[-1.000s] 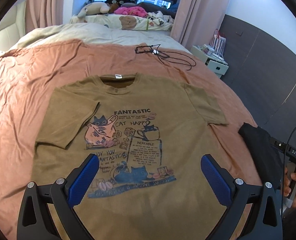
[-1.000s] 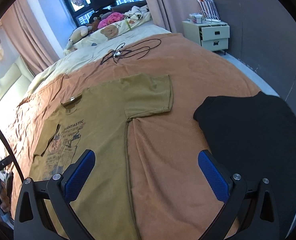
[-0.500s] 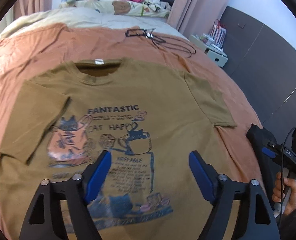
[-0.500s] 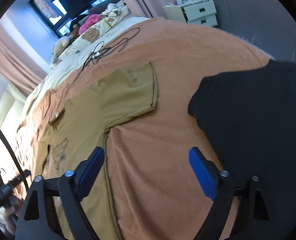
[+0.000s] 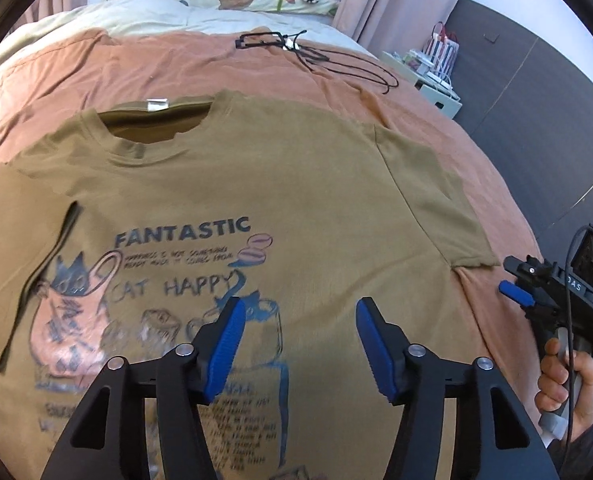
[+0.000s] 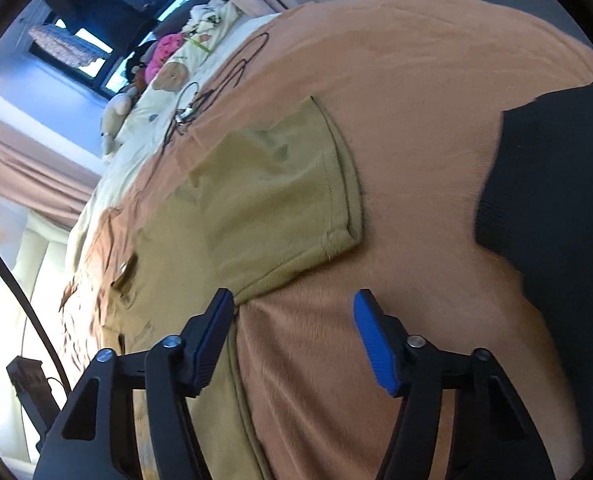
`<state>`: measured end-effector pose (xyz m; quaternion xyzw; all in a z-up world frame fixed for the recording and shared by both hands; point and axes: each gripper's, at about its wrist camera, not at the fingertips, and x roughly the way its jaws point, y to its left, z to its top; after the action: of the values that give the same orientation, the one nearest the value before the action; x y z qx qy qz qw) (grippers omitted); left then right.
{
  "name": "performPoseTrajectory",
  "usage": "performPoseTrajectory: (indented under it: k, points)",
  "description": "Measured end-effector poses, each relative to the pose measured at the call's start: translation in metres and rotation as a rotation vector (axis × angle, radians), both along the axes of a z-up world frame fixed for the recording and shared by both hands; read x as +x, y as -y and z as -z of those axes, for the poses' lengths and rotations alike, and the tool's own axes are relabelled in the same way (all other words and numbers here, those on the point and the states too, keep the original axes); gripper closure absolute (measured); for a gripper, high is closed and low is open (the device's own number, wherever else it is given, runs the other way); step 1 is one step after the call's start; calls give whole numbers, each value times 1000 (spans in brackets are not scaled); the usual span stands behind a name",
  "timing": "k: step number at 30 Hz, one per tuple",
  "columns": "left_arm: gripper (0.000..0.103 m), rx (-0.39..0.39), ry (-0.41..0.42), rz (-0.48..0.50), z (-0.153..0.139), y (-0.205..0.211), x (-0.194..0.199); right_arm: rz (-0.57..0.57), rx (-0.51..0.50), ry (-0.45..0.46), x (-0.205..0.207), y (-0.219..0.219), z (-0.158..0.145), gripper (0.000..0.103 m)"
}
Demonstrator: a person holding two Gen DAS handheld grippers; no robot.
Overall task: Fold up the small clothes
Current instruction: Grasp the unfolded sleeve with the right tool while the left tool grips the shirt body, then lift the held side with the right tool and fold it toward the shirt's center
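The shirt's (image 5: 296,184) cat print and collar were shown whole only in the left view; a black garment (image 6: 556,184) was seen only in the right. The shirt was laid flat on the blanket (image 5: 176,64), collar away, hem near. The left gripper (image 5: 296,316) and right gripper (image 6: 292,308) were closing, spread, nothing pinched.

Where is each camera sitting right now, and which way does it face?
Left wrist: on the left claw, angled down over the printed front of the olive T-shirt; the right claw and its hand show at the right edge.
Right wrist: on the right claw, rolled sideways, facing the shirt's sleeve, side seam and a black garment.
Shared: the T-shirt, the orange bedspread and the black cable. Both claws are closing on nothing.
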<state>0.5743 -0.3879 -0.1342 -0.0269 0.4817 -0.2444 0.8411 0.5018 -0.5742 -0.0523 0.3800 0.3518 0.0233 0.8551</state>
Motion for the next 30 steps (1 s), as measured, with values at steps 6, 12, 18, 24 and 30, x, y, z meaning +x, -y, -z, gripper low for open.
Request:
performPoseTrajectory:
  k: [6,12,18,24,30]
  points:
    - [60,15,2,36,6,26,14,22,0,-17,22,-2,3,75]
    - [77,0,-16,98,12,62,24,71,-85,42,23,-1,-12,102]
    - [95,-22,-29,158,17,102,28,30,-139,82,14,-8,-23,102]
    - [101,-17,-46,221,24,136,35,-1,-137,128,18,-9,-23,102]
    - [102,-84,-146,242,39,152,37,-61,-143,186,16,-6,-23,102]
